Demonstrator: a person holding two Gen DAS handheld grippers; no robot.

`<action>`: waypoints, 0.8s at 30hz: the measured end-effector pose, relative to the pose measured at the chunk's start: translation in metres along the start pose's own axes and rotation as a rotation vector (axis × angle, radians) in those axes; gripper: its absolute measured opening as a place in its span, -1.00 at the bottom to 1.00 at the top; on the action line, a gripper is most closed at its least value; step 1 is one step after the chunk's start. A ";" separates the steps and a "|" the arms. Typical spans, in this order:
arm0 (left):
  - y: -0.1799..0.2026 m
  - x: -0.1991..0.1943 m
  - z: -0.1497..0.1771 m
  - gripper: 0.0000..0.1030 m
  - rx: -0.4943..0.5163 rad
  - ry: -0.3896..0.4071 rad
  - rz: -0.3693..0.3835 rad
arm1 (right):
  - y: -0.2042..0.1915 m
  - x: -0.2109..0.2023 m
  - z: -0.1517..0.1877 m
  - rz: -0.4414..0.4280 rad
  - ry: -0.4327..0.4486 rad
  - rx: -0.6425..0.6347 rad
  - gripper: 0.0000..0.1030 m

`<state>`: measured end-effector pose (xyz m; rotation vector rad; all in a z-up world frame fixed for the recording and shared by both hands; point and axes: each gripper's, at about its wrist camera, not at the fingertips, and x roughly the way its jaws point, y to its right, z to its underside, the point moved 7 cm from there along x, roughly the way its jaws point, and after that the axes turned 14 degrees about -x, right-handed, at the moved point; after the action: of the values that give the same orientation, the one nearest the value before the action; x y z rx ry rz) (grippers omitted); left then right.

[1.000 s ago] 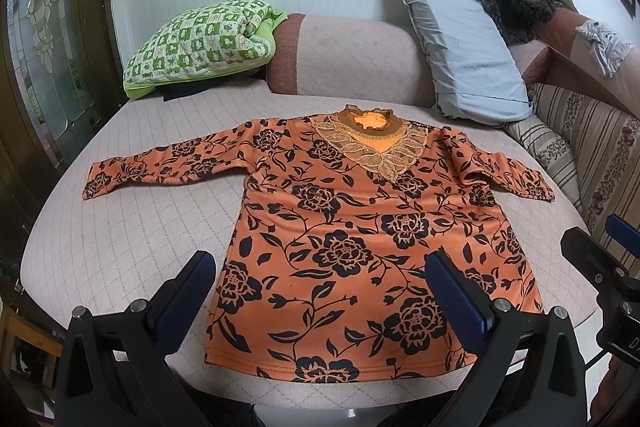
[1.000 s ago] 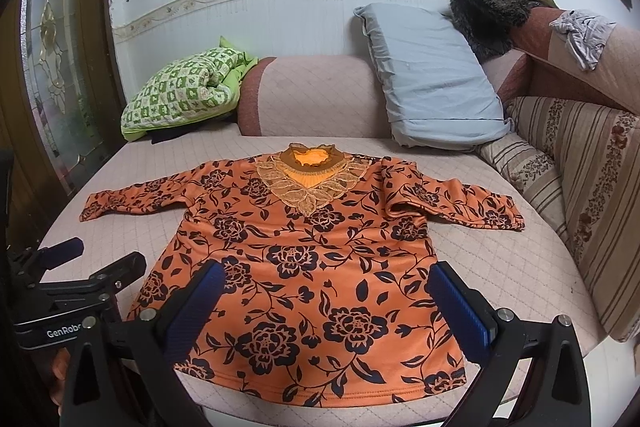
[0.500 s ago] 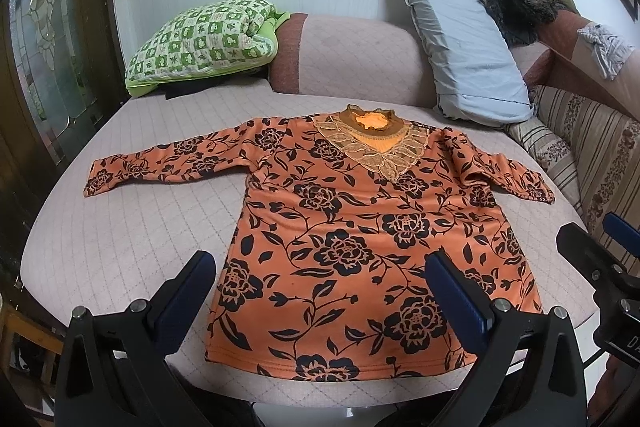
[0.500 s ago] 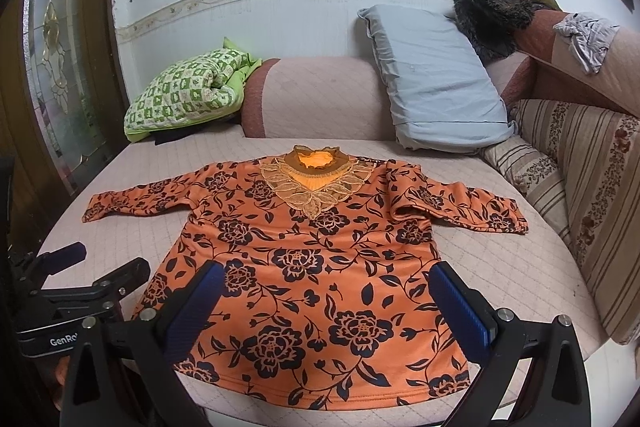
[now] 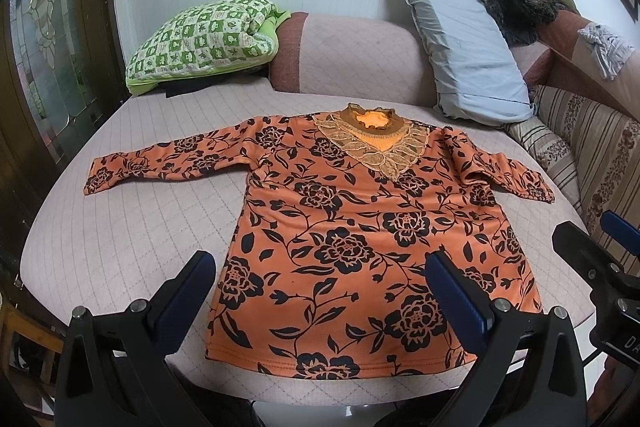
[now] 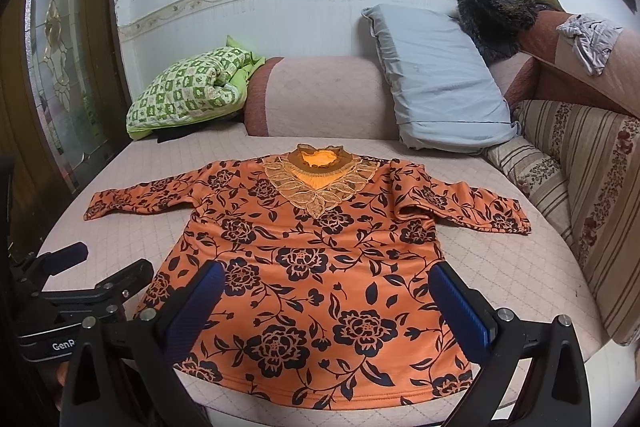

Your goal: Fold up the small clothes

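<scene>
An orange long-sleeved top with black flowers and a lace collar lies flat, face up, on the pink quilted sofa seat, sleeves spread to both sides, hem nearest me. It also shows in the right wrist view. My left gripper is open and empty, hovering above the hem's left part. My right gripper is open and empty above the hem's middle. The right gripper also appears at the right edge of the left wrist view, and the left gripper at the left of the right wrist view.
A green checked pillow and a grey pillow lean at the back of the sofa. A striped cushion lines the right side. A dark furry item sits on the armrest. A glass door is at left.
Both grippers have drifted slightly, so the top sits a little lower and farther in view. The garment has not moved. Both grippers stay open.
</scene>
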<state>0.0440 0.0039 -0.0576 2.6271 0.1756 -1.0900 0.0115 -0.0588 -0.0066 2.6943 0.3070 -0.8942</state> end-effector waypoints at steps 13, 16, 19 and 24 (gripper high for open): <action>-0.013 0.008 0.005 1.00 -0.016 -0.023 -0.028 | 0.005 0.006 0.012 -0.007 -0.029 0.017 1.00; -0.013 0.008 0.005 1.00 -0.016 -0.023 -0.031 | 0.007 0.007 0.015 -0.011 -0.033 0.024 1.00; -0.014 0.009 0.007 1.00 -0.014 -0.027 -0.032 | 0.008 0.008 0.016 -0.013 -0.034 0.030 1.00; -0.014 0.009 0.008 1.00 -0.010 -0.028 -0.036 | 0.004 0.009 0.015 -0.022 -0.029 0.028 1.00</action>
<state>0.0422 0.0150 -0.0729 2.6079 0.2231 -1.1333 0.0114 -0.0669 -0.0228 2.7059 0.3213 -0.9503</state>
